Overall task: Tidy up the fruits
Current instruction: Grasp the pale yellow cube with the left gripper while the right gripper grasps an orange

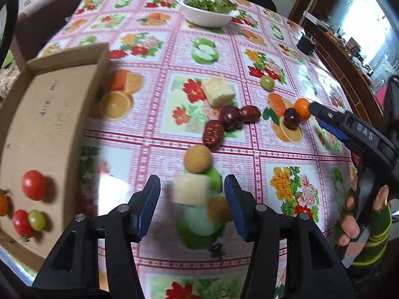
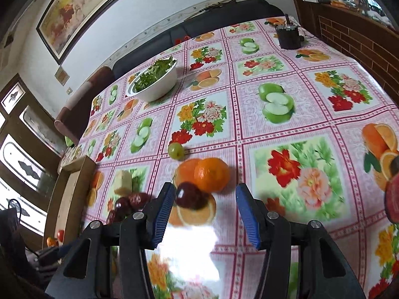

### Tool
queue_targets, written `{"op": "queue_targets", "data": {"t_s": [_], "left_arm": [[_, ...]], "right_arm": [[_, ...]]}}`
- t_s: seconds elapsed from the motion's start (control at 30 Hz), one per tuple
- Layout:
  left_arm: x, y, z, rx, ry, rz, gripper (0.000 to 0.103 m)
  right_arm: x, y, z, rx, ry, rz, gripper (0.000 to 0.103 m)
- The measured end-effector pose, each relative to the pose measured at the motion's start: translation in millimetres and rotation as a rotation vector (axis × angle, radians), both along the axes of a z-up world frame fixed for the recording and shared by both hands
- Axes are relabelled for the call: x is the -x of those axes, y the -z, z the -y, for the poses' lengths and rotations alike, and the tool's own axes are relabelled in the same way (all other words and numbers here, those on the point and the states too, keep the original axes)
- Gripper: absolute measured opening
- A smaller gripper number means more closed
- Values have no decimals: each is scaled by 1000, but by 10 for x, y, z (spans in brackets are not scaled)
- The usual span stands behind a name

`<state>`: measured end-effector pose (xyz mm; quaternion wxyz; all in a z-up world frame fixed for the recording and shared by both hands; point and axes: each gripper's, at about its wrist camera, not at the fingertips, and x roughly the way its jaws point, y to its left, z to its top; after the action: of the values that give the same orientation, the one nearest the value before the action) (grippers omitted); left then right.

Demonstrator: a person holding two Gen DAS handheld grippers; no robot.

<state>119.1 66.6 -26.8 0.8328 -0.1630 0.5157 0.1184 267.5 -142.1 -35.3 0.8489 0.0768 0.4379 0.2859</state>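
Note:
In the left wrist view my left gripper points down at the table, open, with a pale yellow cube between its blue pads but touching neither. A tan round fruit, a green grape and a second tan fruit crowd around the cube. My right gripper comes in from the right, its tips beside a tangerine and a dark red fruit. In the right wrist view the right gripper is open, the dark red fruit and the tangerine just beyond its tips.
A cardboard box at the left holds tomatoes and a green grape. Red dates, another yellow cube and a loose grape lie mid-table. A white bowl of greens stands far back, a black container far right.

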Motion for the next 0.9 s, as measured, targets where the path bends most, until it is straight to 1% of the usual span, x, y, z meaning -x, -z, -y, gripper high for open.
{"op": "queue_targets", "data": {"t_s": [0.1,0.2,0.23,0.3,0.33,0.43,0.57,0.7,0.73,0.77,0.8,0.83,0.9], "left_arm": [[-47,108,-11,29,2,-16,52],[-44,108,-19,14,2,3,51],[-34,107,-29,14,1,9,46],[-12,108,-58,-2,-6,12,34],[5,109,-74,-3,-6,13,32],[61,89,-114,6,-12,18,29],[141,-26,-115,-28,-20,46,27],[235,-162,-119,-66,-26,84,25],[240,-166,-131,-70,-29,84,24],[246,-154,-147,-64,-32,80,24],[254,-132,-160,-52,-33,75,25],[273,-118,-183,-41,-39,83,25],[294,-114,-183,-46,-41,80,25]], "right_arm": [[-62,31,-62,7,-5,-4,52],[-109,88,-114,24,-15,-15,48],[-118,119,-126,31,-18,-21,44],[-114,141,-129,58,-9,-3,38],[-105,134,-117,55,-8,6,32],[-83,135,-88,45,-9,5,32],[-9,97,-64,41,-10,20,31],[112,-9,-25,32,-9,49,29],[143,-32,-20,32,-12,57,23],[169,-51,-17,32,-15,65,7],[175,-57,-17,35,-19,66,2],[176,-49,-21,44,-19,59,4],[159,-24,-34,73,-14,46,18]]}}
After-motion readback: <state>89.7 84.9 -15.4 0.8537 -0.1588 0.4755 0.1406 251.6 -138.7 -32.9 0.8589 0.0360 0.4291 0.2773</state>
